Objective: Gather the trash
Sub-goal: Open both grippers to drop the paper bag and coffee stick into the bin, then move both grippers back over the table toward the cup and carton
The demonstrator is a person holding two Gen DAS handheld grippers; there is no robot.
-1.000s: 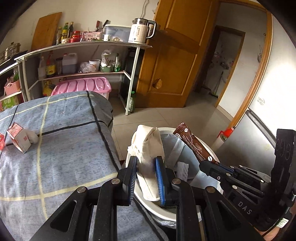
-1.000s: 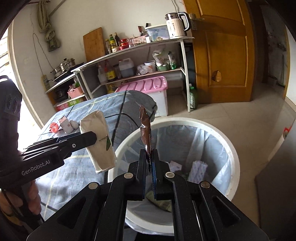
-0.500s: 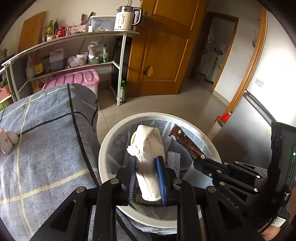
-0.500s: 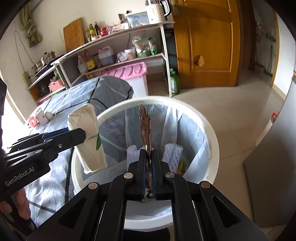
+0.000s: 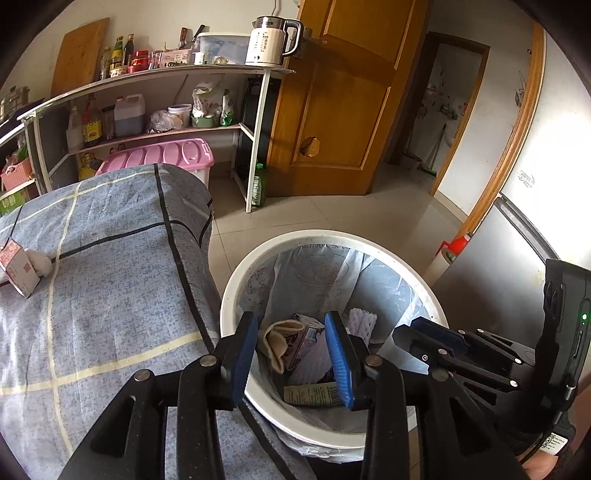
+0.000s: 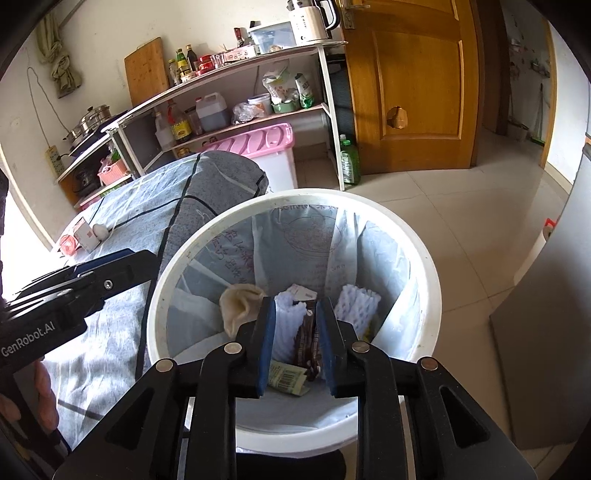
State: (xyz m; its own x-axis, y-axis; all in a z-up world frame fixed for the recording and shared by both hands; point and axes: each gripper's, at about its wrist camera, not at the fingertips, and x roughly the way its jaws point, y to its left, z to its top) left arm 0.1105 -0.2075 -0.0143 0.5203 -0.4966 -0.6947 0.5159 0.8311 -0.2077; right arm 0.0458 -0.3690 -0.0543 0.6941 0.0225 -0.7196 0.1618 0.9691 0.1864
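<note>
Both grippers sit over the white trash bin [image 5: 236,291], which stands on the tile floor just right of the table [image 5: 110,277] with the blue-grey checked cloth. The bin is round, with a thick white rim and a pale printed plastic liner [image 6: 303,236].

The left gripper [image 5: 291,354] has its jaws spread wide, nothing between the blue pads [image 5: 338,354]. The right gripper [image 6: 295,343] is also parted, less wide, and grips nothing; the brown wrapper [image 6: 306,336] shows in the gap but lies down in the bin, seemingly not touched by the pads, though depth is hard to judge.

Trash in the bin, counted in the right wrist view:
- one beige paper bag [image 6: 238,304], crumpled, open mouth facing up, at the left
- two white foam nets [image 6: 356,301], one centre, one right
- one brown shiny wrapper, long and narrow
- one small carton [image 5: 303,338], purple-white print, beside the bag
- one flat pack with a barcode [image 6: 288,376] at the near side

On the table, far left: one small red-and-white carton [image 5: 18,267], one white round lump [image 5: 40,262] touching it, and one small red item [image 6: 68,243] just beside them, too small to identify.

Behind stands one white shelf rack [image 5: 155,74] with one kettle [image 5: 267,35] on top, and one pink-lidded box [image 5: 162,157] under it.
</note>
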